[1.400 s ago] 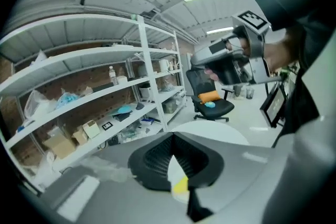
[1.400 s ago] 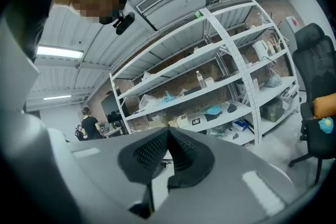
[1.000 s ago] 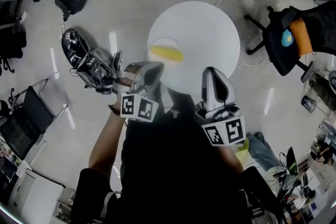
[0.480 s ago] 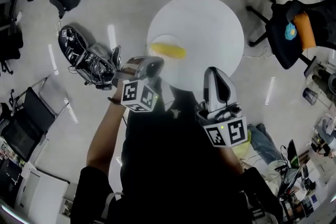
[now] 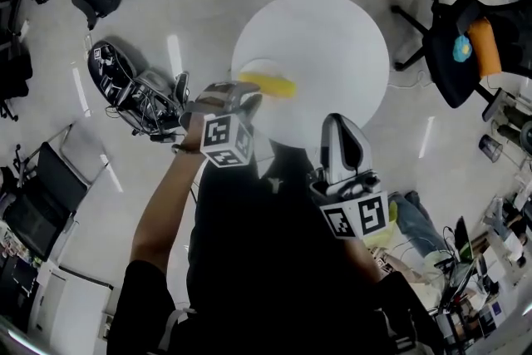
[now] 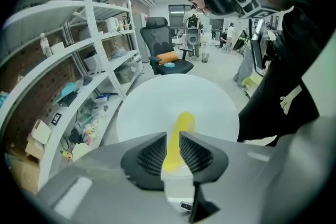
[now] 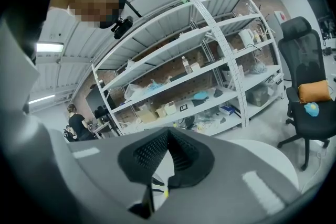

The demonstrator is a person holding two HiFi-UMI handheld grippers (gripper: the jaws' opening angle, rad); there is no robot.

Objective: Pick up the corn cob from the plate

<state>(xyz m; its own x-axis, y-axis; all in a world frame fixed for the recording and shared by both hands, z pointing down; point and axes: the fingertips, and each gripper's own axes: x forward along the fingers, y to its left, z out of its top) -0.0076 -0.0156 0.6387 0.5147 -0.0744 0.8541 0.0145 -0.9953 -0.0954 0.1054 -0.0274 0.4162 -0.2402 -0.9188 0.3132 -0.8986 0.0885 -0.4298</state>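
A yellow corn cob (image 5: 268, 85) lies on a white plate (image 5: 253, 67) at the near left edge of the round white table (image 5: 324, 37). My left gripper (image 5: 243, 98) points steeply down with its tips just short of the cob. In the left gripper view the left gripper (image 6: 173, 139) is open by a narrow gap. Its jaws have just been opening, and the corn cob (image 6: 184, 122) shows through the gap, beyond the pads, with nothing gripped. My right gripper (image 5: 344, 131) hangs over the table's near edge. In the right gripper view the right gripper (image 7: 169, 131) is shut and empty.
A black office chair (image 5: 455, 54) with an orange cushion stands right of the table. A black bag and gear (image 5: 133, 91) lie on the floor at the left. White shelving (image 6: 79, 55) with clutter runs along the wall beyond the table.
My left gripper has tipped downward and moved toward the corn, its marker cube now closer to the plate. Its jaws have parted slightly. The right gripper has sunk slightly.
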